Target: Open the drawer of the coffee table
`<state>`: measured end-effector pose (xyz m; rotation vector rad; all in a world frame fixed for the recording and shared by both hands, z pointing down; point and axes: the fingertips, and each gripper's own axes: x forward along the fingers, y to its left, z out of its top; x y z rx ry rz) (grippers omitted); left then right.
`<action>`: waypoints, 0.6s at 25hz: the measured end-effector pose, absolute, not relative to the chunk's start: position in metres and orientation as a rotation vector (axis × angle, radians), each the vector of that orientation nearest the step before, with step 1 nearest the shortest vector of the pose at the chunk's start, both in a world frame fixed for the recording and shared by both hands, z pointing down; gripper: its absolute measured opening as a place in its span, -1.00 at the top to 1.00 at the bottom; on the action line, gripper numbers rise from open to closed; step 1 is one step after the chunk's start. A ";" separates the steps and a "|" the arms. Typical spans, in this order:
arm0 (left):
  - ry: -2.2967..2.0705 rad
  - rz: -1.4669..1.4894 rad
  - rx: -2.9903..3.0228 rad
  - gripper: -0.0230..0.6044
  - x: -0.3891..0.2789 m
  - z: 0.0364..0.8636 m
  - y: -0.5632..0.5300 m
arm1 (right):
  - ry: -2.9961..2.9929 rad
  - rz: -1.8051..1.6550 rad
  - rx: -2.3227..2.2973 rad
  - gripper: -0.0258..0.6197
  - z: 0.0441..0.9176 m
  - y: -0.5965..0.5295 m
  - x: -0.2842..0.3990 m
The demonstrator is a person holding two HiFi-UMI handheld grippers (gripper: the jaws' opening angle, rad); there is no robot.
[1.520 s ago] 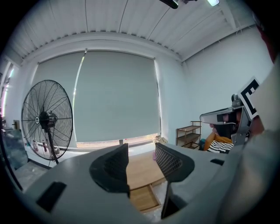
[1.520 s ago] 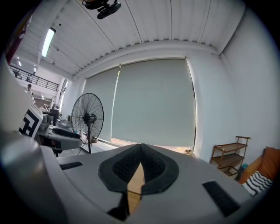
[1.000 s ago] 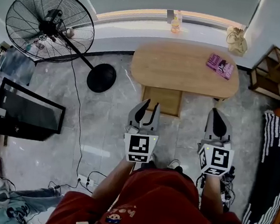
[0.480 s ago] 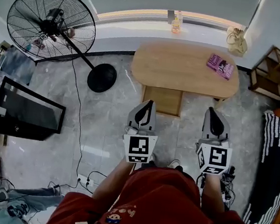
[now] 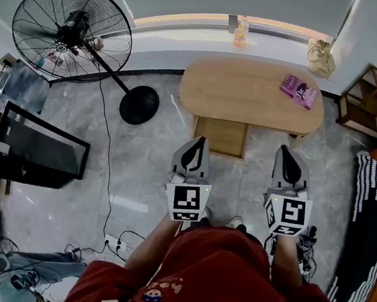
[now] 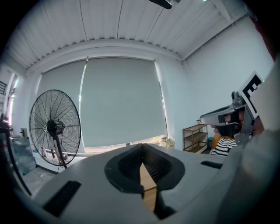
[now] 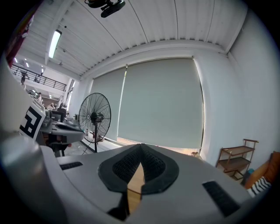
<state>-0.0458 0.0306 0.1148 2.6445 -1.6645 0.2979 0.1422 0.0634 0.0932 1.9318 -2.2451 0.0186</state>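
The oval wooden coffee table [image 5: 249, 93] stands under the window, with its drawer unit [image 5: 221, 136] beneath the near edge and its front flush. My left gripper [image 5: 198, 141] hovers in the air just short of that drawer front, jaws shut with nothing between them. To its right, my right gripper [image 5: 288, 151] is held level with it, also shut and empty. In the left gripper view the closed left gripper [image 6: 141, 148] shows a sliver of the wooden table [image 6: 149, 192] behind its pads. The right gripper view shows the right gripper [image 7: 140, 148] closed the same way.
A pink book [image 5: 298, 90] lies on the table's right end. A large standing fan [image 5: 72, 31] with a round base [image 5: 139, 105] is at the left, a black screen [image 5: 34, 150] on the floor, a wooden shelf [image 5: 374, 97] and a striped cloth [image 5: 368, 228] at the right.
The left gripper's jaws have closed from open to shut. Both grippers have stayed nearly in place before the table.
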 end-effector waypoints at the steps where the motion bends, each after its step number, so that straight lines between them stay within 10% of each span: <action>1: -1.665 0.300 2.642 0.91 -0.047 0.115 0.031 | -2.245 0.019 1.930 0.93 0.093 0.063 0.142; 15: -1.657 0.316 2.607 0.91 -0.060 0.129 0.029 | -2.244 0.000 1.932 0.93 0.098 0.064 0.135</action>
